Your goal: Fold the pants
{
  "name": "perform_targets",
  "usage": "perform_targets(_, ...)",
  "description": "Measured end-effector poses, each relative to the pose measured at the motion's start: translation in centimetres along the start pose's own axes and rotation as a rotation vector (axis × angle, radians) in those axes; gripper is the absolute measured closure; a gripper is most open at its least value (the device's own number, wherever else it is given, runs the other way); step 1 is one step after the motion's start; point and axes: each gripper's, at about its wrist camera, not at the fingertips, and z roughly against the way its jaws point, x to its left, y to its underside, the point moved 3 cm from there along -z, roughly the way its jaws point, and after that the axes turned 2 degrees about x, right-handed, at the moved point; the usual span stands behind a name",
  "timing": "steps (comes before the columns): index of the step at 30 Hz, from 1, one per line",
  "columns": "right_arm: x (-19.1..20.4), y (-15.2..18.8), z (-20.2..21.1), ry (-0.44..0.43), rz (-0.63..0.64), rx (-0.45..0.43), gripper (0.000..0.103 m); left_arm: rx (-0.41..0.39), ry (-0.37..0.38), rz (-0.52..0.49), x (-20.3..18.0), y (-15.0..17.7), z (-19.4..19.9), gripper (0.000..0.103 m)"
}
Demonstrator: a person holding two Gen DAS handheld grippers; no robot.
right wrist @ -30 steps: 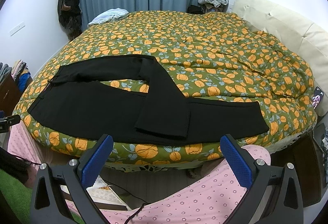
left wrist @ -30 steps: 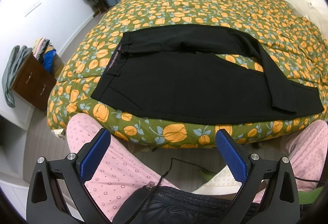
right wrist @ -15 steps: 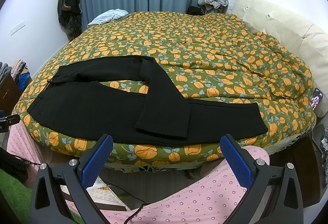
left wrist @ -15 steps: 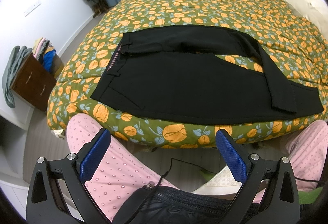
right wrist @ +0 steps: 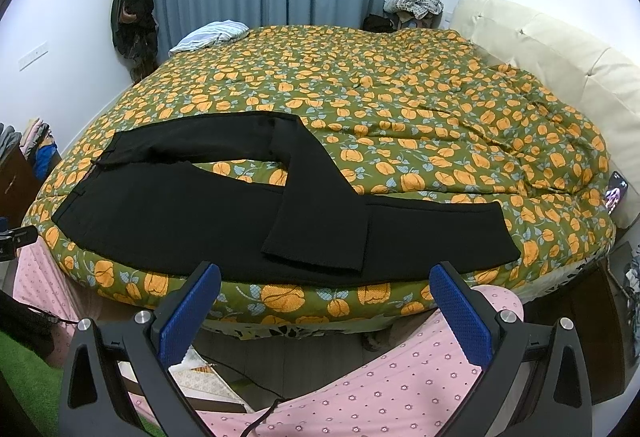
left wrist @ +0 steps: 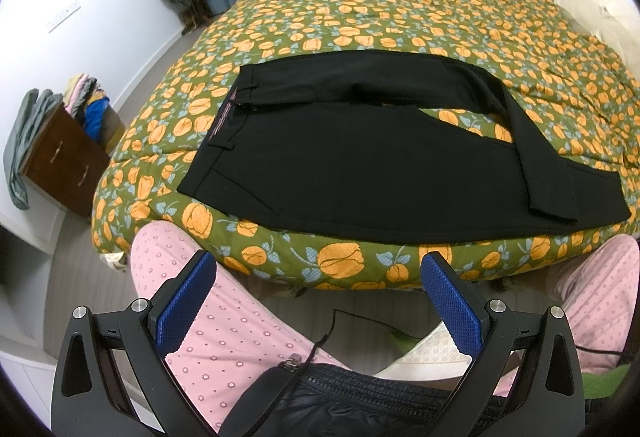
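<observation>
Black pants (left wrist: 360, 165) lie on the near edge of a bed with a green and orange flowered cover (left wrist: 400, 17). The waistband is at the left; one leg runs right along the edge, the other is bent across it. They also show in the right wrist view (right wrist: 200, 213), with the bent leg's cuff (right wrist: 316, 249) nearest. My left gripper (left wrist: 318, 297) is open and empty, held below the bed edge above pink-trousered legs. My right gripper (right wrist: 324, 301) is open and empty, also short of the bed edge.
A brown drawer unit (left wrist: 64, 161) with clothes piled on it stands left of the bed. A cream headboard (right wrist: 560, 49) is at the right. A phone (right wrist: 616, 193) lies at the bed's right edge. Loose clothes (right wrist: 212, 35) lie at the far corner by blue curtains.
The right wrist view has shifted slightly, so the bed sits a little lower in frame. The pants and the left gripper have not moved.
</observation>
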Motion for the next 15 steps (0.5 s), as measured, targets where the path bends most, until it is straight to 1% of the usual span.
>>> perform_targets(15, 0.1, -0.08, -0.01, -0.001, 0.001, 0.0, 0.0, 0.001, 0.004, -0.004, -0.47, -0.12, -0.06, 0.001)
